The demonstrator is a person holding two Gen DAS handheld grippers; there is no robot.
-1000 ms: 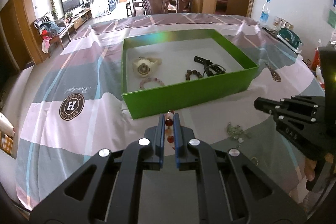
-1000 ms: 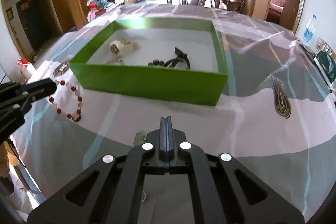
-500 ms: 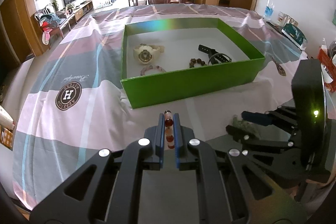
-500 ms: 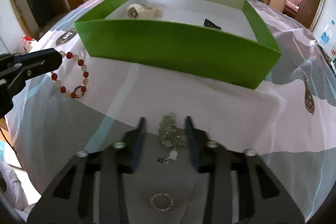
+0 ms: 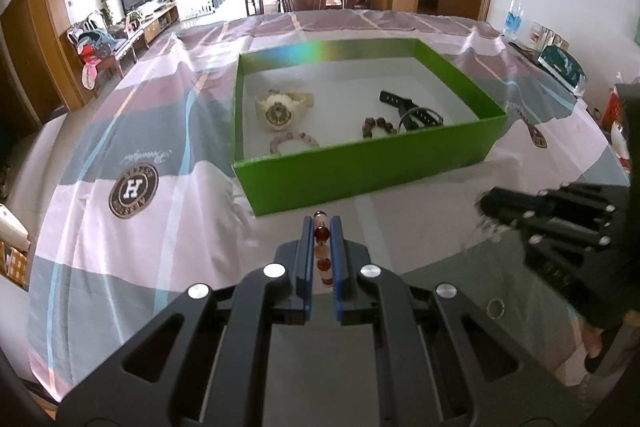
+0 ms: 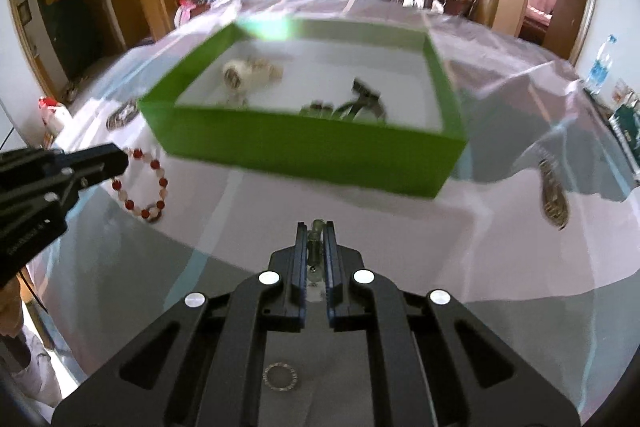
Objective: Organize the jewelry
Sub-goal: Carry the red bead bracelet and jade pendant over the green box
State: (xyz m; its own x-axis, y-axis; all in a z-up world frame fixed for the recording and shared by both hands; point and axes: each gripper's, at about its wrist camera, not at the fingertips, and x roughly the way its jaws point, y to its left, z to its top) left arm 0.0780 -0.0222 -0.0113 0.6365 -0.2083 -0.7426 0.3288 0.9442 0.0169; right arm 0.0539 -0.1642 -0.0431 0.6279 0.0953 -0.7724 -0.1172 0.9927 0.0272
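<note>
A: What is the left gripper doing, relative to the green box?

B: It is pointing steeply down at the striped tablecloth, just short of the box's near wall. Its jaws are clamping a red-and-white bead bracelet, whose loop is hanging from the fingertips in the right wrist view.

A: And the right gripper?

B: It is angling down in the same manner, also just in front of the box's near wall and to the right of the left gripper. Its jaws are closing, with a pale green pendant piece sitting between the blue pads.

A: What is lying inside the box?

B: A cream wristwatch, a pink bead bracelet, a brown bead bracelet and a black strap watch are resting on its white floor. A small ring is lying on the cloth, nearer the camera than the box, under the right gripper.
</note>
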